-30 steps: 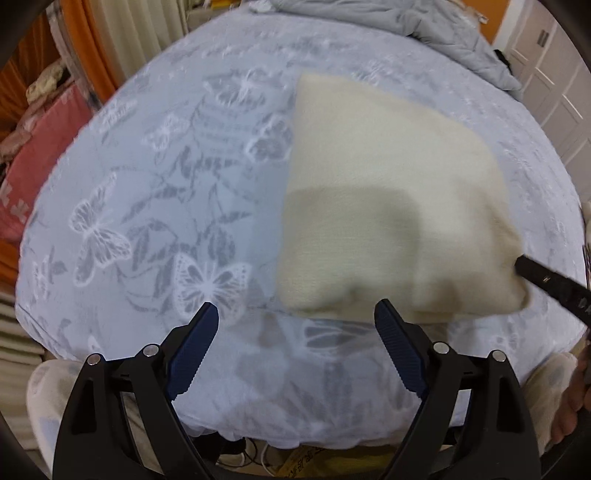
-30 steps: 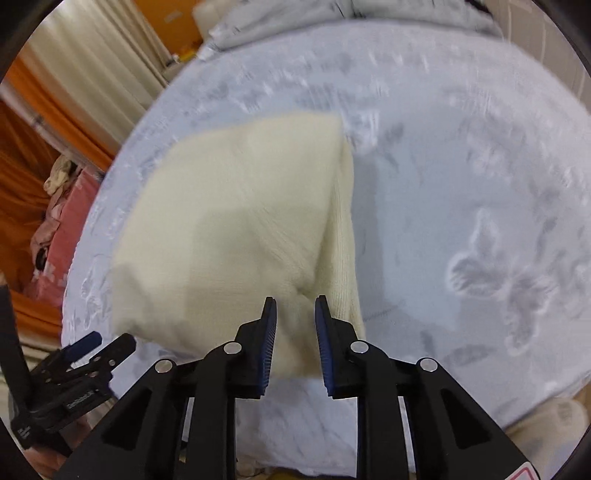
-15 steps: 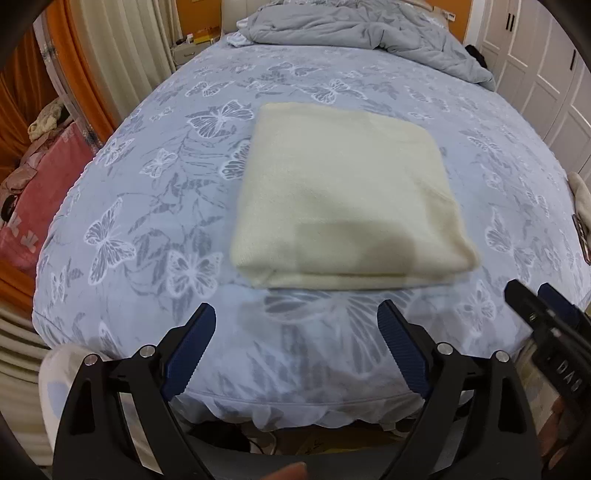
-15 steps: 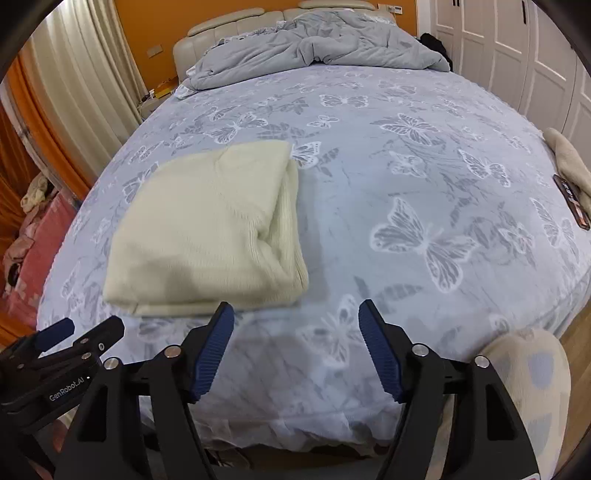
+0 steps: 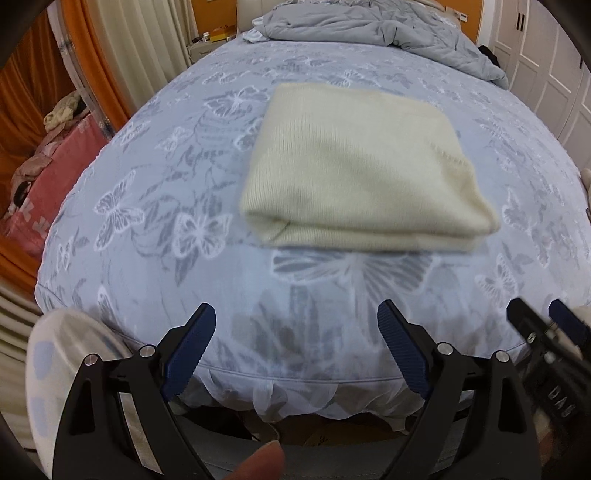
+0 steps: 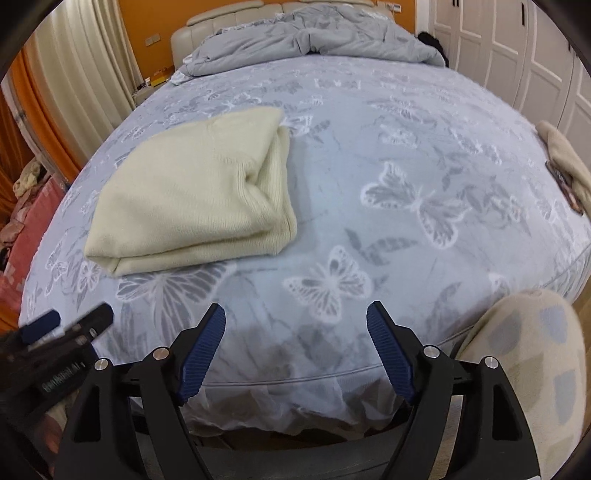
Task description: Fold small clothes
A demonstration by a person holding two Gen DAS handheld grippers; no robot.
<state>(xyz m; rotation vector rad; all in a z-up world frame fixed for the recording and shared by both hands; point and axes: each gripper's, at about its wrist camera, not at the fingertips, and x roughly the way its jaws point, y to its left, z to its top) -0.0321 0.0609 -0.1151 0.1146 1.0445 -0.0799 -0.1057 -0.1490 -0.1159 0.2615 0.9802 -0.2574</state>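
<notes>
A cream knitted garment point(image 5: 362, 166) lies folded into a flat rectangle on the butterfly-print bed sheet point(image 5: 155, 192). In the right wrist view the garment point(image 6: 195, 192) sits to the left, its ribbed edges stacked on its right side. My left gripper point(image 5: 295, 314) hovers open over the bed's near edge, short of the garment, with nothing between its fingers. My right gripper point(image 6: 295, 312) is beside it to the right, jaws opening over bare sheet, holding nothing. Each gripper shows at the other view's lower corner.
A crumpled grey duvet point(image 6: 306, 33) lies at the head of the bed. Another cream garment point(image 6: 565, 162) rests at the bed's right edge. Pink bedding point(image 5: 48, 177) lies left of the bed, white wardrobe doors point(image 6: 517, 48) stand right. A person's patterned trouser leg point(image 6: 528, 350) is close by.
My right gripper let go of the garment's near corner and spread its jaws. Both grippers drew back from the garment toward the bed's near edge.
</notes>
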